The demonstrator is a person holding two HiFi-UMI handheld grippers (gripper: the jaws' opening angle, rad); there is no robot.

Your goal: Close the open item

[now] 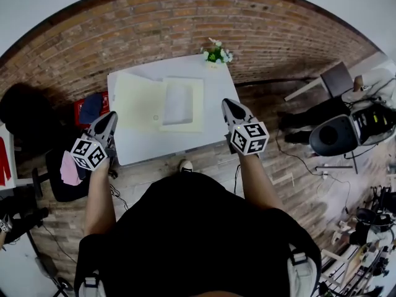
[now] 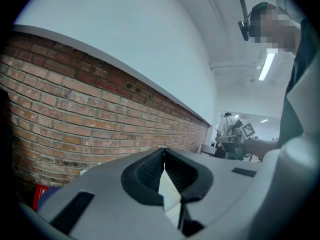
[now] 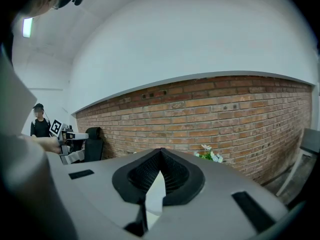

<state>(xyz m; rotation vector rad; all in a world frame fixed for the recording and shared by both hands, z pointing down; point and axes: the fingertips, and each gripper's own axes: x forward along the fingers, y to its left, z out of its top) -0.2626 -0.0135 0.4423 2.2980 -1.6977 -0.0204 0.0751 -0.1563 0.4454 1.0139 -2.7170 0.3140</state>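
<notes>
The grey left gripper (image 1: 109,119) and right gripper (image 1: 230,105) are held at the near corners of the white rectangular table (image 1: 142,144), their jaws pressed together and empty. An open pale-yellow flat case (image 1: 139,101) lies at the table's centre, and a red-brick wall (image 1: 185,17) is seen beyond the far edge.

Place: a robotics or recording lab in an open, office-like room.

Evidence:
- Bare brick wall (image 1: 185,17) across the top of the head view, with plain white plaster above it.
- One white table (image 1: 154,144) at centre, a small plant (image 1: 216,54) at its far edge.
- Cables (image 1: 303,163) trailing over the floor at right, beside black gear (image 1: 334,135); cluttered stands (image 1: 365,240) at lower right.
- Ceiling strip light (image 2: 265,66), upper right of the left gripper view.
- Black chair (image 3: 94,143) and another person (image 3: 40,121) holding a marker-cube device, at the left of the right gripper view.
</notes>
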